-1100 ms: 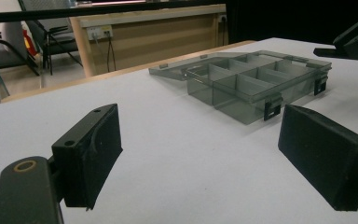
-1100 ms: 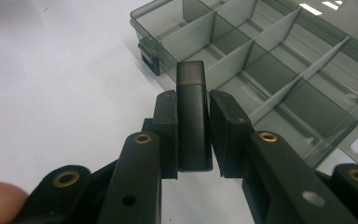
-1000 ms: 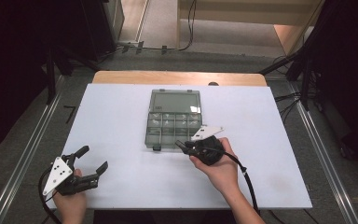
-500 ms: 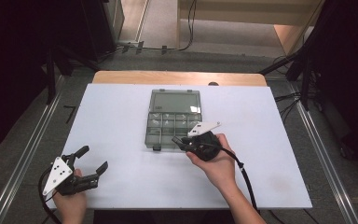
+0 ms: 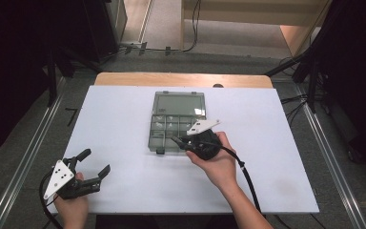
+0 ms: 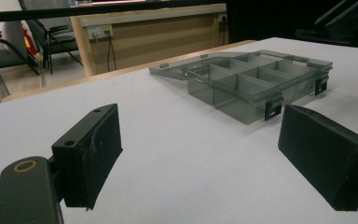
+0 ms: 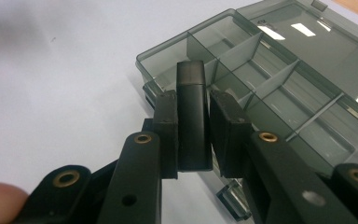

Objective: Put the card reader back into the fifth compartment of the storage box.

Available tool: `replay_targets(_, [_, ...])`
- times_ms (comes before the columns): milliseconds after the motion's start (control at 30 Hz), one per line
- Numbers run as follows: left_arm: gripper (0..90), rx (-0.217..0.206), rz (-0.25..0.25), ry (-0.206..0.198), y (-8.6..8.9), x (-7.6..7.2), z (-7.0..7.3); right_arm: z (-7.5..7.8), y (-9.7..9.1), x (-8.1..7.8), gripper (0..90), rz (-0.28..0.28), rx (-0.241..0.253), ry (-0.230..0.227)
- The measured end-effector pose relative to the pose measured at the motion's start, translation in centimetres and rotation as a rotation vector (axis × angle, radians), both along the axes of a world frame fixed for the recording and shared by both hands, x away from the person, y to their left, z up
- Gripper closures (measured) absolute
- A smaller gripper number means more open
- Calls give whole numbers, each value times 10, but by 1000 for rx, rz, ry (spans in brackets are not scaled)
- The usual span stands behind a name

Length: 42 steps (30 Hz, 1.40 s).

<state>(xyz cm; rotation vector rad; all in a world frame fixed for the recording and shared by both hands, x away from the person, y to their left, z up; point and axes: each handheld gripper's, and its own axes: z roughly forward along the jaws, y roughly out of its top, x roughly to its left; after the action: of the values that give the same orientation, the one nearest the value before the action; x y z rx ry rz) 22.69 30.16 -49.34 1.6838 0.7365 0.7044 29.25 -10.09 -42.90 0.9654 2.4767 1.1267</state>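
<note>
A clear grey compartment box [image 5: 176, 125] lies in the middle of the white table [image 5: 119, 119], its lid folded flat on the far side. My right gripper [image 5: 177, 140] hovers at the box's near right corner, pointing left. In the right gripper view the right gripper [image 7: 193, 123] is shut on a small black oblong piece [image 7: 191, 88], held over the near compartments of the box [image 7: 289, 79]. My left gripper [image 5: 95, 162] rests at the table's near left, open with nothing between its pads [image 6: 88, 154]; the box [image 6: 256, 81] lies well beyond it.
A wooden strip [image 5: 181, 79] borders the table's far edge. Metal rails [image 5: 33, 143] run along both sides on the floor. A black cable [image 5: 243, 169] trails from the right gripper toward the near edge. Chairs [image 6: 42, 37] stand off the table in the left gripper view.
The right hand has edged slightly left and away, closer to the box's near edge, still gripping the black piece. The left hand has stayed put.
</note>
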Motion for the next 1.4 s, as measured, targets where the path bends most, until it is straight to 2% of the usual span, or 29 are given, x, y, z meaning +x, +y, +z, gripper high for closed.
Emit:
replay_targets(967, [139,-3,-2,4,0,1,0,7,23,19,715,4,12,-4])
replay_targets(1400, [139,-7,-3,4,0,1,0,5,40,29,715,35,-1,8])
